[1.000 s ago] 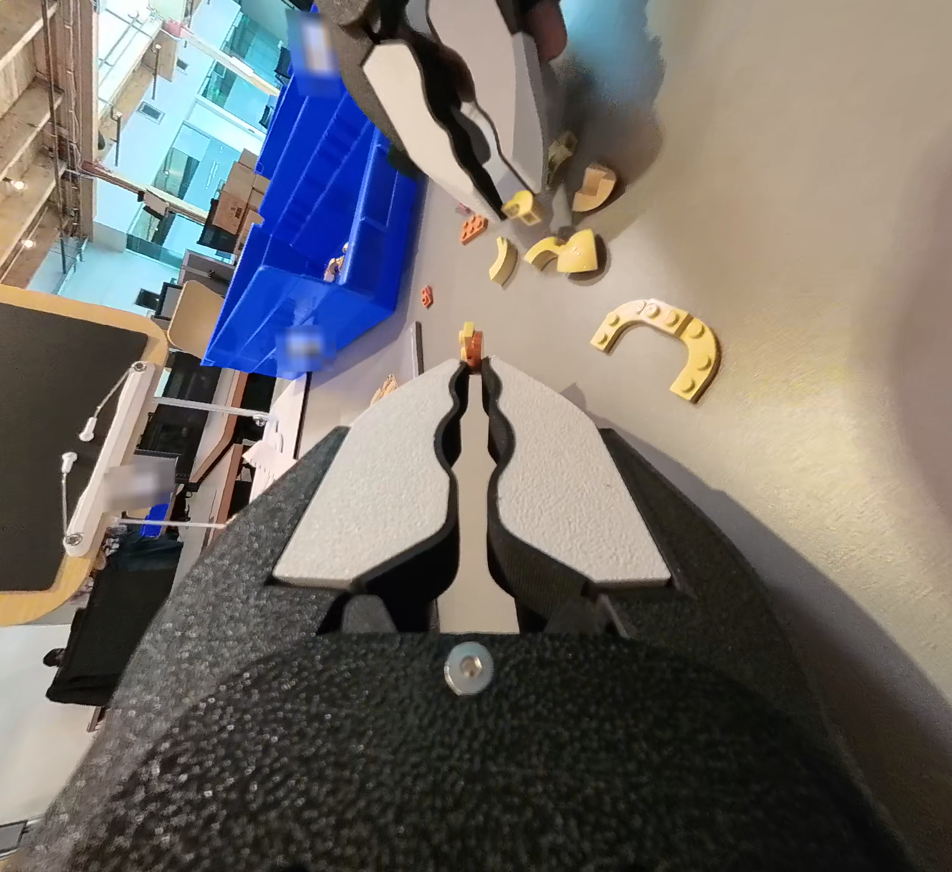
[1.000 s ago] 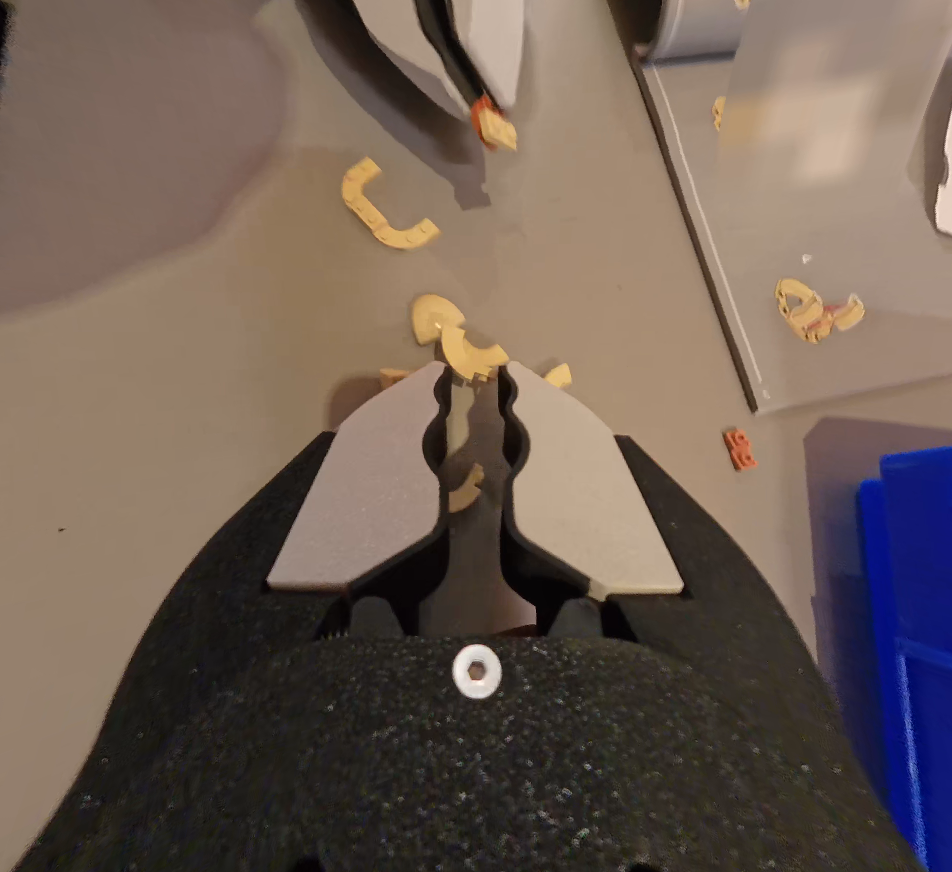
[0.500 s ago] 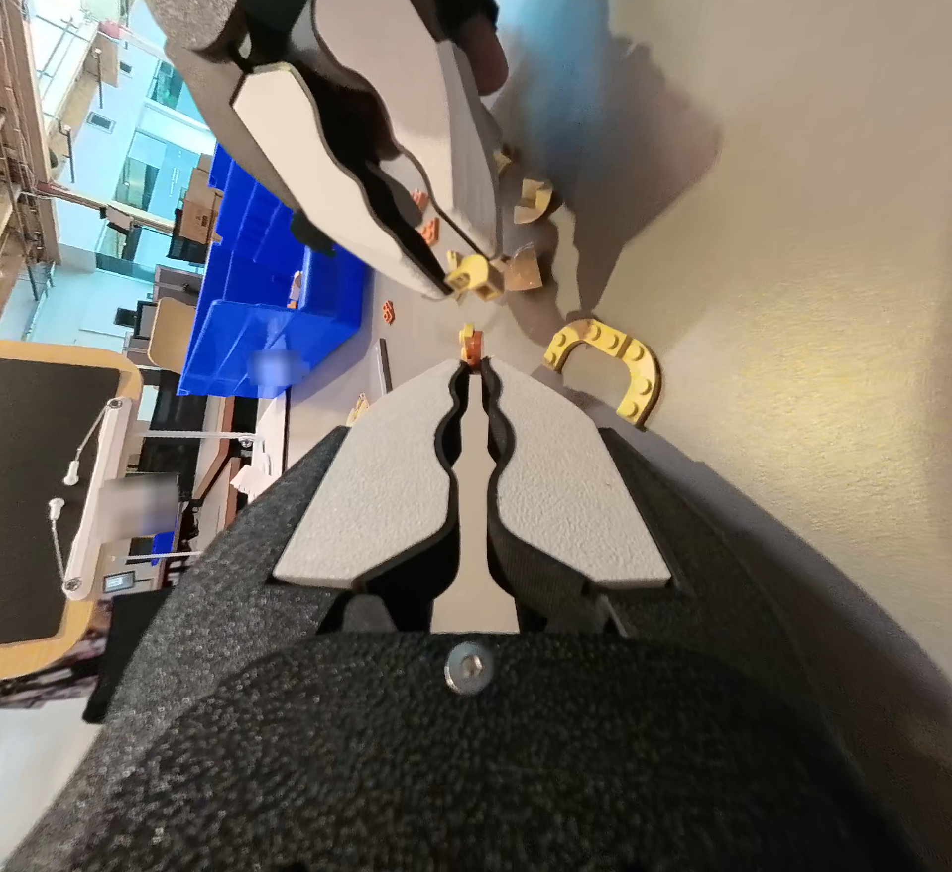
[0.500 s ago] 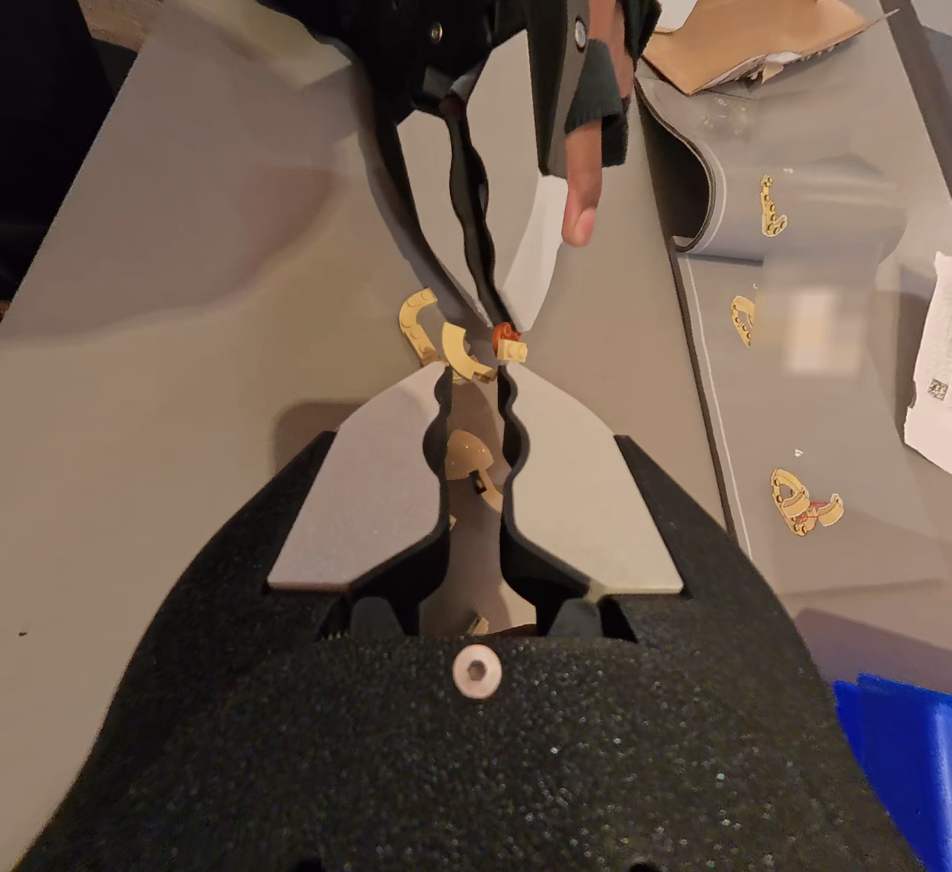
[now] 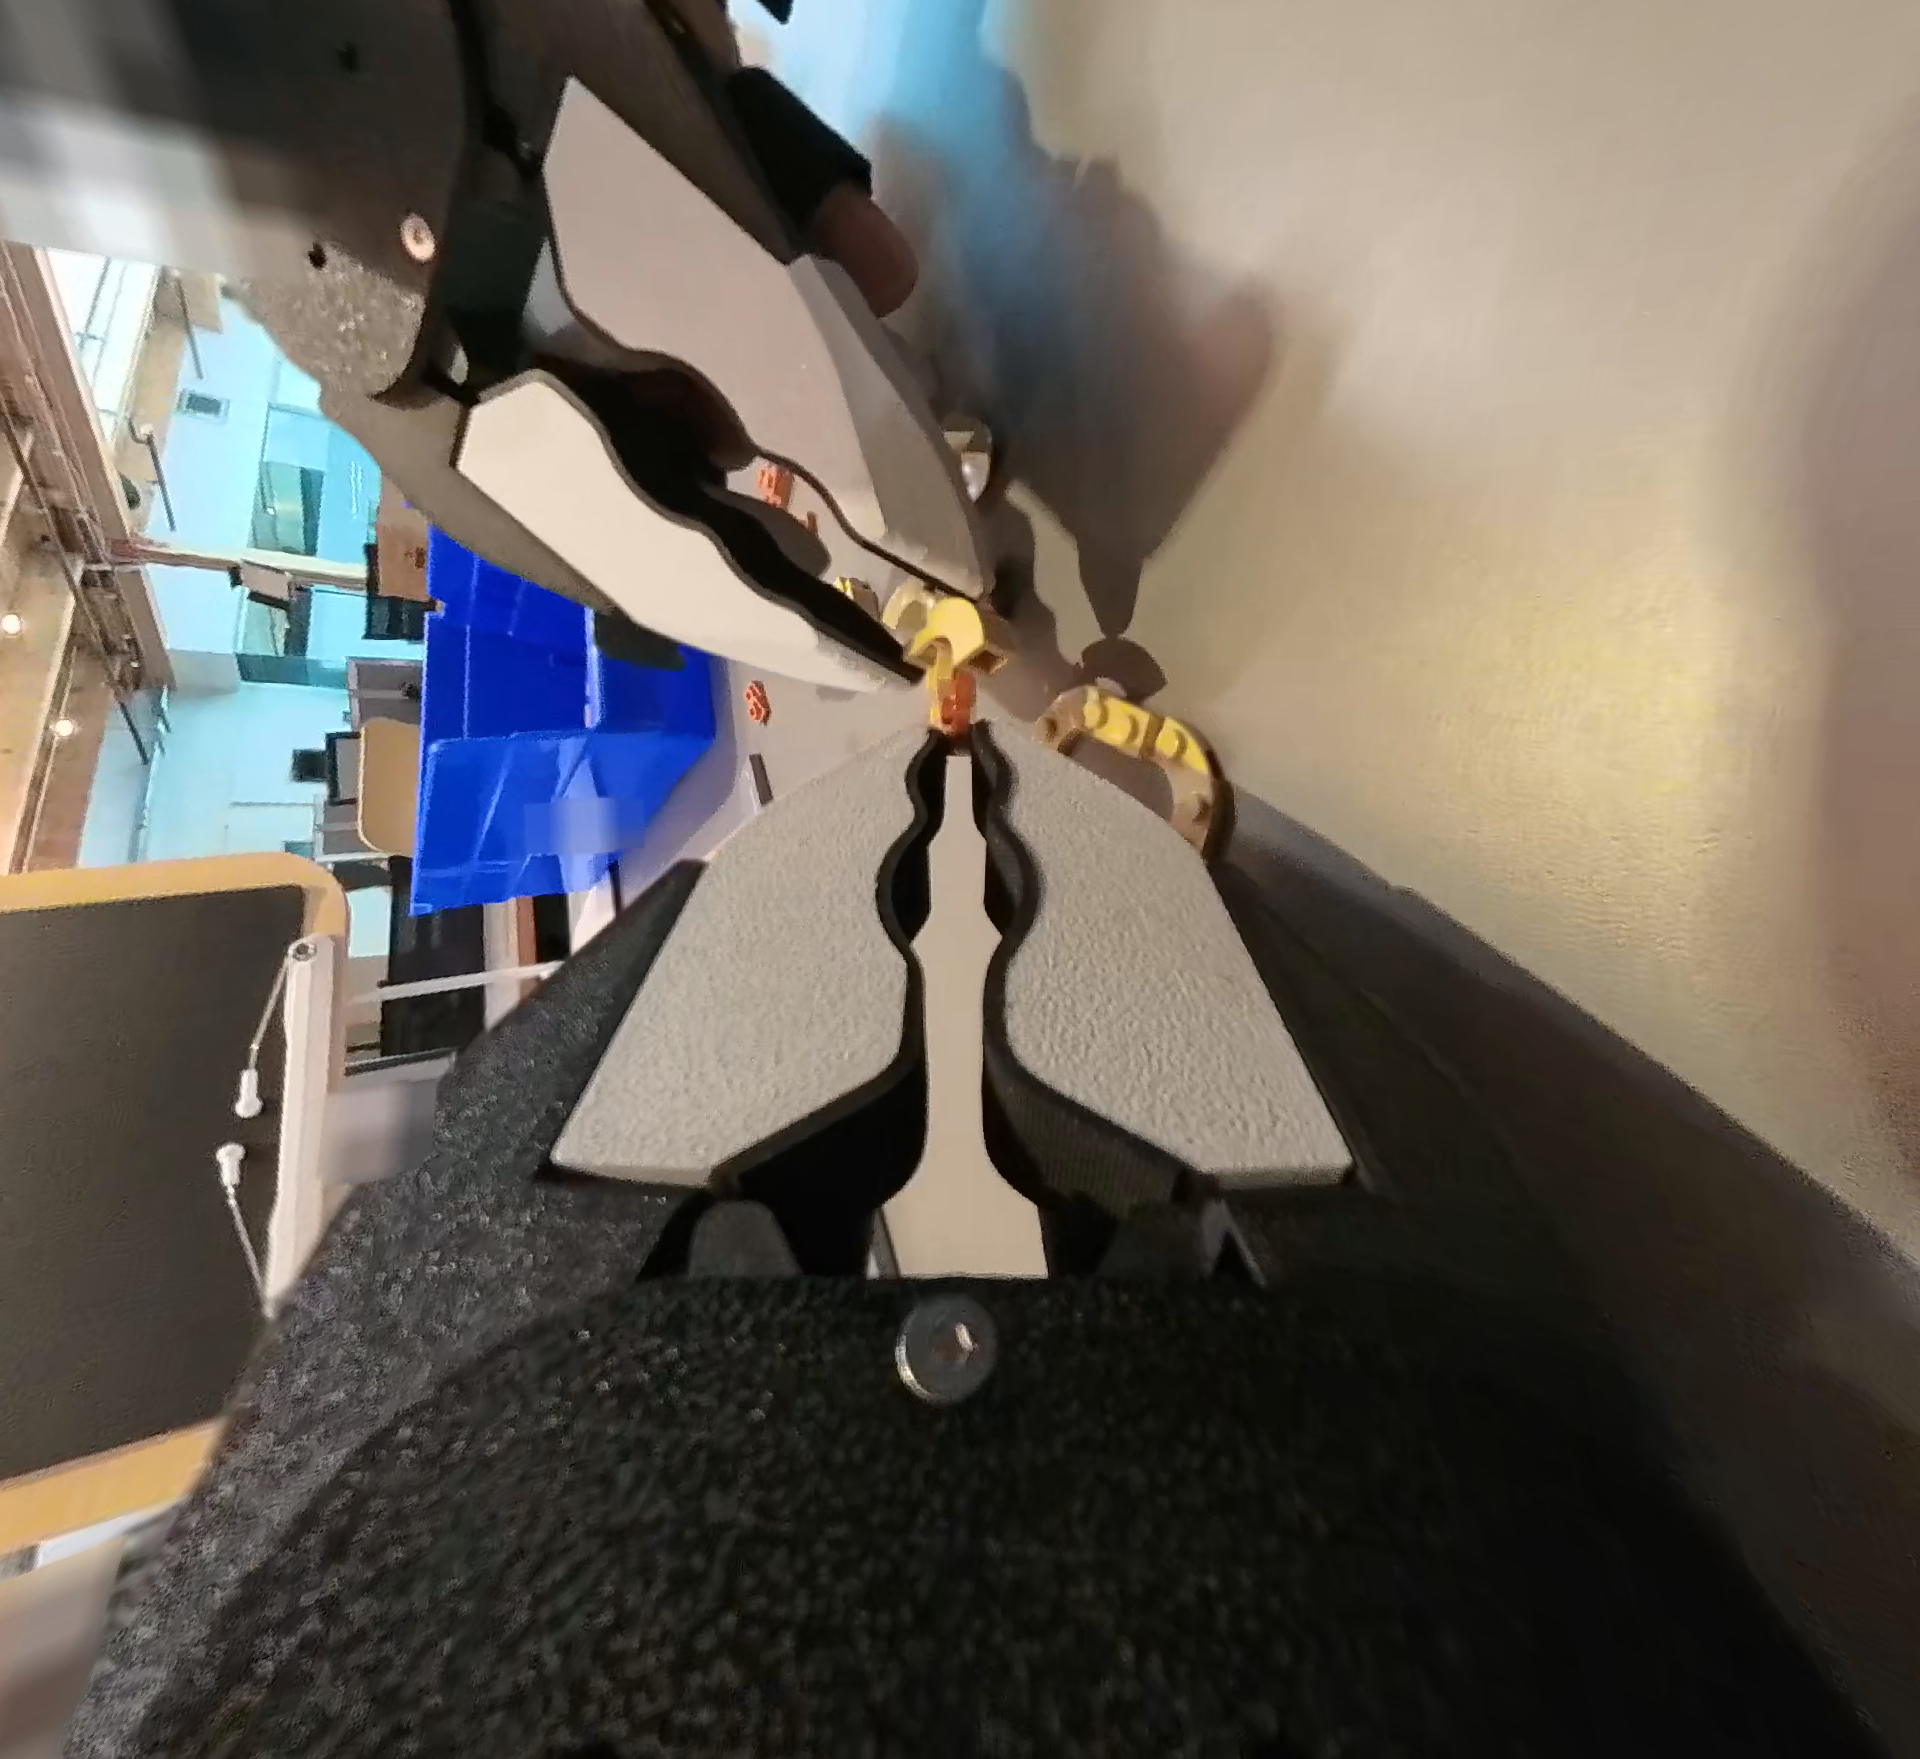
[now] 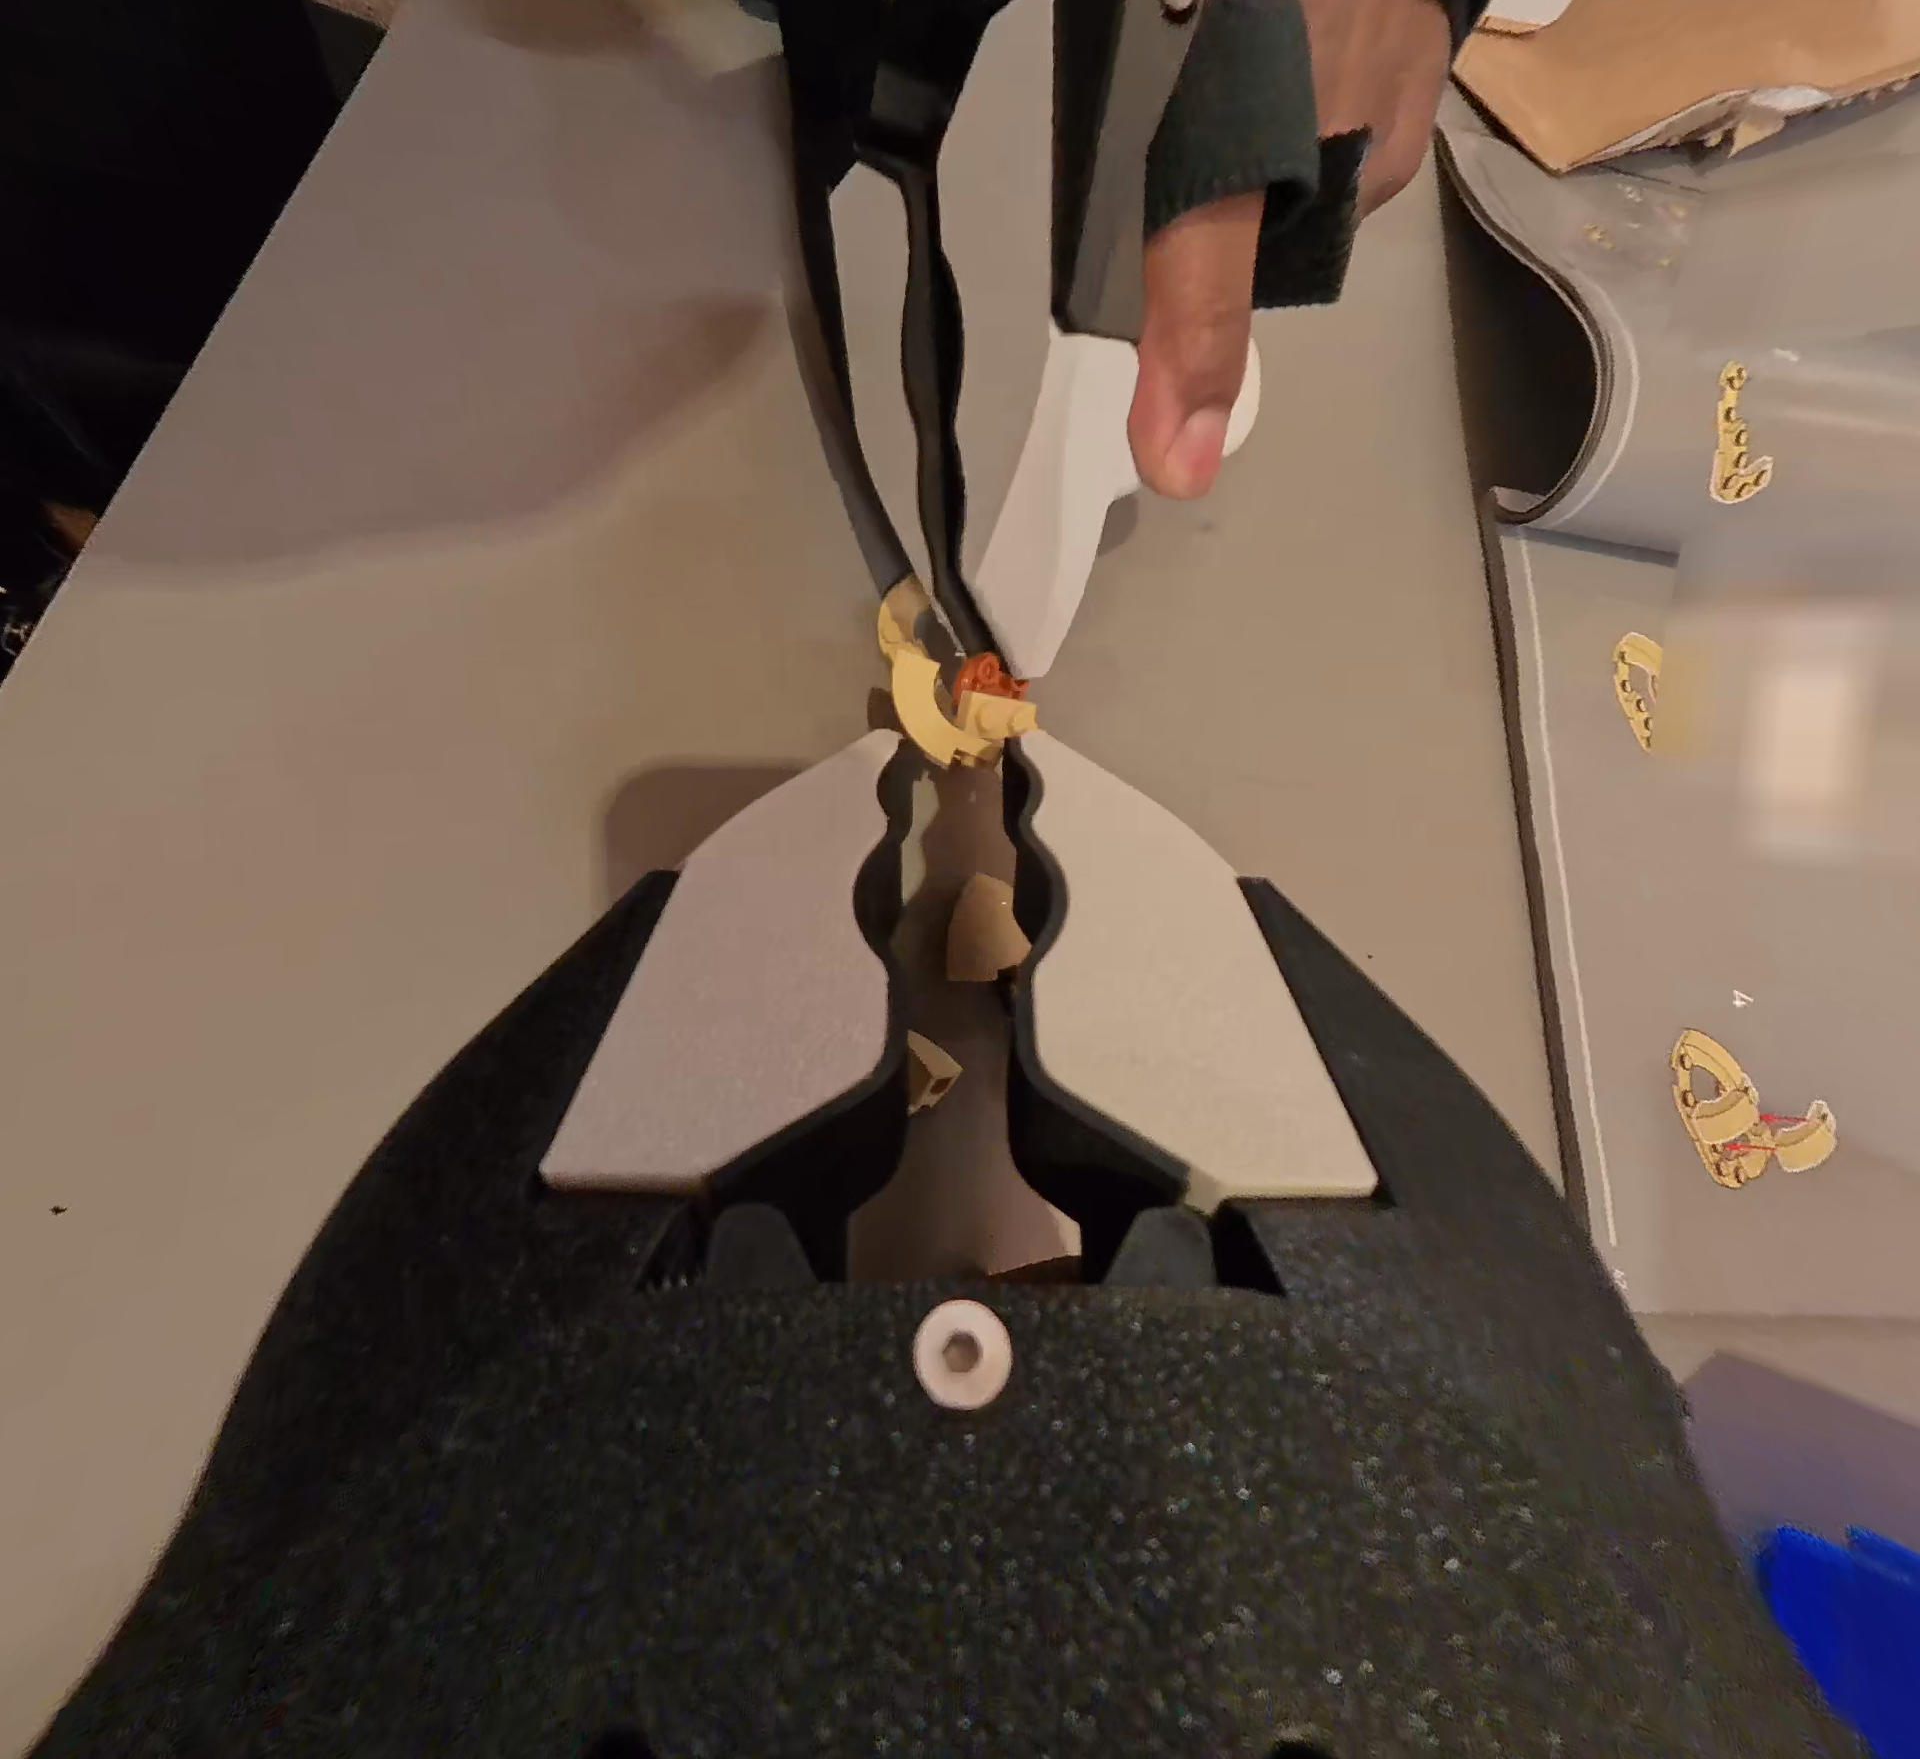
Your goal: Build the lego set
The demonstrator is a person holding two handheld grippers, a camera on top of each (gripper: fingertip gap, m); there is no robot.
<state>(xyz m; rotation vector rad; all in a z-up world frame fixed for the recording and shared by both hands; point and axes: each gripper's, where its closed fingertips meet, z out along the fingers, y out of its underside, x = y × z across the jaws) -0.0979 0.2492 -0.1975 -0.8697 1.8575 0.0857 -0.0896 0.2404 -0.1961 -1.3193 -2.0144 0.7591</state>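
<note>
A pale grey desk [image 6: 416, 483] fills the scene, warm light pooling on it. Beyond its edge, blue bins [image 5: 540, 753] stand before bright windows [image 5: 281, 483]. A dark, wood-edged board [image 5: 125, 1138] sits nearby; cardboard [image 6: 1714, 47] lies at a corner.

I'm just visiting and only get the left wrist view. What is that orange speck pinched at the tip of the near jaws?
Observer: The right wrist view shows it better. The left gripper holds a brown-orange round piece with a small tan plate fixed to it.
Operator: And the yellow bit in the other gripper?
Observer: Seen from the right gripper, it is a tan curved arch. It touches the small tan plate, or very nearly.
Operator: How do they know where it goes?
Observer: An open instruction booklet lies on the table to the right of the right gripper, with drawings of build steps.
</note>
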